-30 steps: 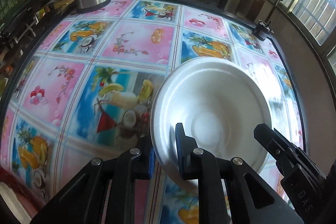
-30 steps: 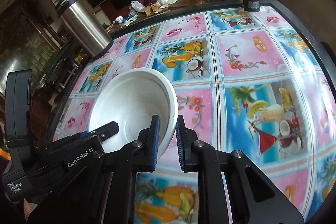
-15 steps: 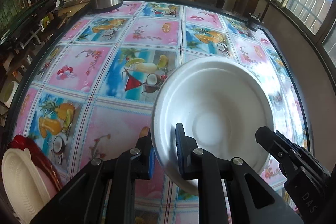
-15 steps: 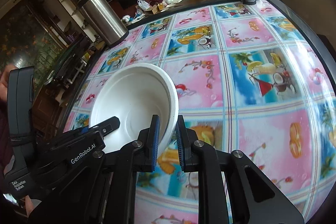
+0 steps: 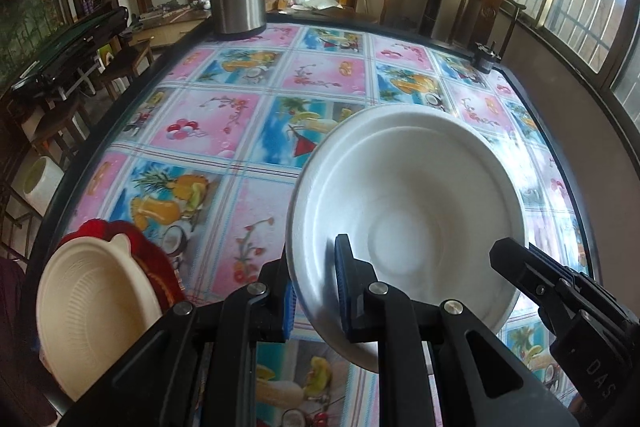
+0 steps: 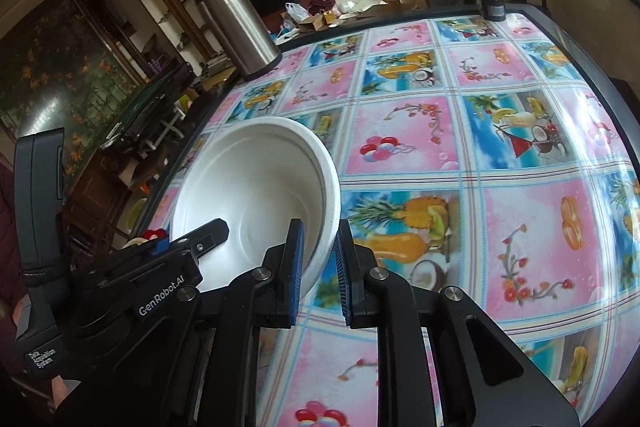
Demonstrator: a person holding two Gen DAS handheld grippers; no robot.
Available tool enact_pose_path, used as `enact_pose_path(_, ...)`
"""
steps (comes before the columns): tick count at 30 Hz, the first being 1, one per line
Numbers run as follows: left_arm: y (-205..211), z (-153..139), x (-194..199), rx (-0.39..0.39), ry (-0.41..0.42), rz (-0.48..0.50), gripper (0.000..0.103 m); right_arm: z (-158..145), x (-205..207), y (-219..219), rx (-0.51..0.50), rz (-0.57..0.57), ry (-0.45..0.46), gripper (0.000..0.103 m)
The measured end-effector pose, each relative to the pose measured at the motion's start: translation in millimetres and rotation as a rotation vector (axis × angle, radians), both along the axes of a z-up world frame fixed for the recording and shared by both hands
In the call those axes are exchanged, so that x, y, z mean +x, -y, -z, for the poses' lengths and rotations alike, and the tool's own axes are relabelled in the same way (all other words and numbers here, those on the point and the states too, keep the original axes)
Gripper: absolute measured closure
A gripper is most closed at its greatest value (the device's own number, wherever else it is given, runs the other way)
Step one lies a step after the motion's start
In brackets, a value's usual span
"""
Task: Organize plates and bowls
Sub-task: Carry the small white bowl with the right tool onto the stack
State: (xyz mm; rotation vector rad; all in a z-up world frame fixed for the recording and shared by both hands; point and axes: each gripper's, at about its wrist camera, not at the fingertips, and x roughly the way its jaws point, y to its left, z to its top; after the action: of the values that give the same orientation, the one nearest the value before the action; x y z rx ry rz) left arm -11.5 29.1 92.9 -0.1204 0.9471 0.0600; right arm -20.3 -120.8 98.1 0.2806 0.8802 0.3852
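So over on the left edge of the counter (image 5: pixel 256 147) sits a cream plate (image 5: pixel 92 303) on a red mat (image 5: pixel 156 259), which I'm guessing is the stack this goes onto. I've got my left hand-held gripper (image 5: pixel 314 287) pinched on the near-left rim of the white foam bowl (image 5: pixel 404 227) and my right hand-held gripper (image 6: pixel 318 267) clamped on the opposite rim, probably because a flimsy bowl carries steadier from both sides. It's plain white, deep, empty, held tilted just above the counter.
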Motion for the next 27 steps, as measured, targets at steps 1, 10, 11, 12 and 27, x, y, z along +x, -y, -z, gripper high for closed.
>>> enact_pose_path(1,-3.3,-0.5,-3.0,0.003,0.002,-0.004,0.087,-1.4,-1.8,-3.1,-0.003,-0.005,0.003,0.088)
enact_pose_path(10,-34.7,-4.6,-28.4,-0.002,0.018,-0.052,0.087,-7.5,-19.2,-35.7,-0.009,-0.068,0.019,0.088)
enact_pose_path(11,-39.4,-6.3,-31.6,-0.002,0.023,-0.059,0.087,-8.4,-20.2,-38.5,-0.01,-0.074,0.021,0.088)
enact_pose_path(12,-42.1,-7.8,-34.1,-0.002,0.027,-0.063,0.087,-10.0,-21.9,-42.9,-0.013,-0.084,0.023,0.088)
enact_pose_path(27,-103.1,-19.0,-70.2,0.01,0.055,-0.159,0.087,-24.4,-44.8,-110.1,-0.033,-0.201,0.055,0.088)
